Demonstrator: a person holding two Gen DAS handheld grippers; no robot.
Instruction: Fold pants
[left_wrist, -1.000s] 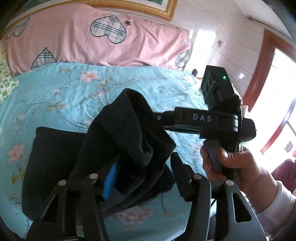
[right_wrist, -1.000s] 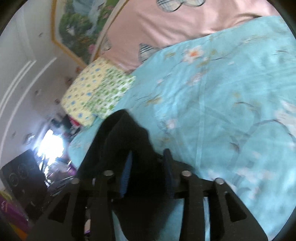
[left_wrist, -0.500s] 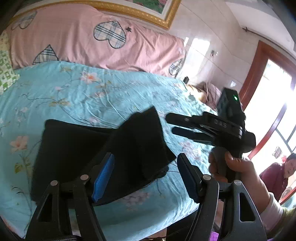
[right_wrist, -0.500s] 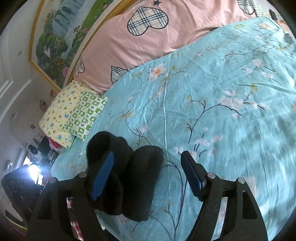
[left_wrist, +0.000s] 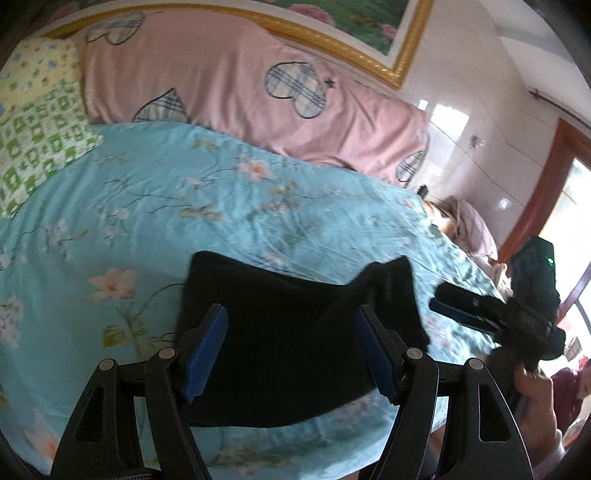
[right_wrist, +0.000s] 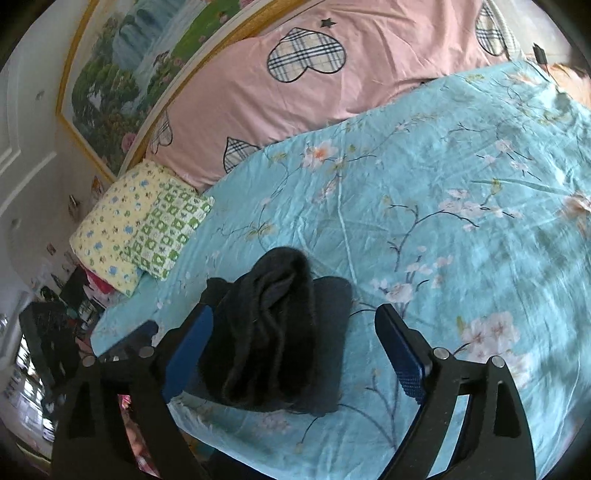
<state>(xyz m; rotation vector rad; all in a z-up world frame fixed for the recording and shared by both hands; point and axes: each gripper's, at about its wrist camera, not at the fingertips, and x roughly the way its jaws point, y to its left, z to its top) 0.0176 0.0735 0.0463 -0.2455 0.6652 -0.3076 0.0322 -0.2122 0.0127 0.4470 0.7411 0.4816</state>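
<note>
The black pants (left_wrist: 295, 332) lie folded in a thick bundle on the blue floral bedsheet (left_wrist: 221, 206) near the bed's front edge. They also show in the right wrist view (right_wrist: 273, 332), with a rumpled top layer. My left gripper (left_wrist: 291, 347) is open and empty, hovering just above the bundle. My right gripper (right_wrist: 295, 354) is open and empty, held above the bundle's right side; it also shows at the right of the left wrist view (left_wrist: 465, 310).
A long pink pillow with plaid hearts (left_wrist: 258, 92) lies along the headboard. A yellow and green patterned pillow (right_wrist: 140, 229) sits at the bed's far left corner. A framed landscape painting (right_wrist: 122, 74) hangs above. A window with a wooden frame (left_wrist: 561, 206) is on the right.
Both grippers have opened and let go of the pants, then drawn back. The lifted fold has dropped onto the bundle and lies on the bed.
</note>
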